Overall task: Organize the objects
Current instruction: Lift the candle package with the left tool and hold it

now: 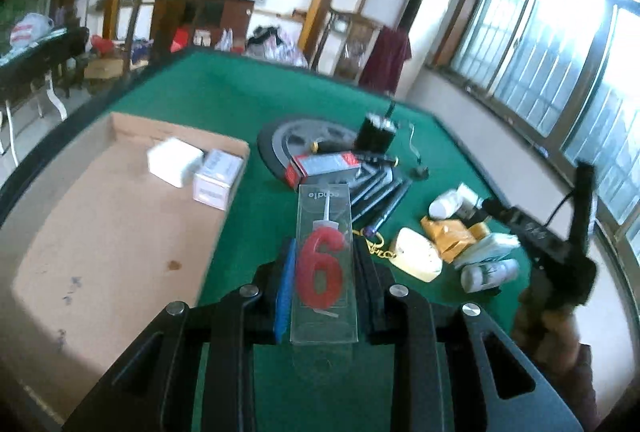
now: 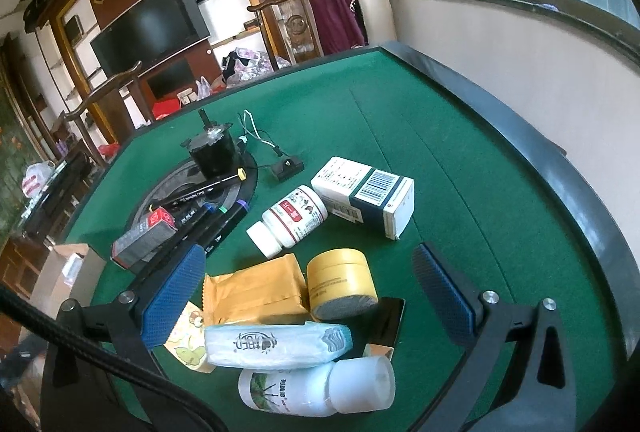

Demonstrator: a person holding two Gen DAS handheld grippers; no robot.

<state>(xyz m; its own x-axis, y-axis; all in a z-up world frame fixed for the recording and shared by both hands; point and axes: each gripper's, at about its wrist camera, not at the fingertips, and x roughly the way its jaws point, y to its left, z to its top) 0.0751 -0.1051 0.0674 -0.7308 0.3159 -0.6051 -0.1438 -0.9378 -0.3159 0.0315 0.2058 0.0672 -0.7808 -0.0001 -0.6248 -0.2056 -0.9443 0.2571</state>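
Closest to me, my left gripper (image 1: 324,286) is closed on a clear plastic candle pack (image 1: 325,268) holding a red number-six candle (image 1: 320,268); the pack stands out forward between the fingers, above the green table (image 1: 224,103). To its left lies a shallow cardboard box (image 1: 100,232), with a white box (image 1: 175,160) and a pale labelled box (image 1: 218,173) side by side at its far end. To the right I see the black body of the other gripper rig, blurred.

My right gripper (image 2: 308,296) is wide open and grips nothing. Between its blue pads (image 2: 176,296) lies a cluster: nearest, a white bottle (image 2: 316,388) on its side, then a tissue packet (image 2: 276,346) touching it, an orange foil pouch (image 2: 256,292), and a yellow jar (image 2: 342,282) just beside the pouch. Farther on lie a white pill bottle (image 2: 292,220) and a blue-and-white carton (image 2: 368,195), near each other. To the left, dark marker pens (image 2: 208,207) and a red-and-grey box (image 2: 144,236) rest by a round recess in the table. Beyond those stands a black motor (image 2: 214,149) with thin wires.
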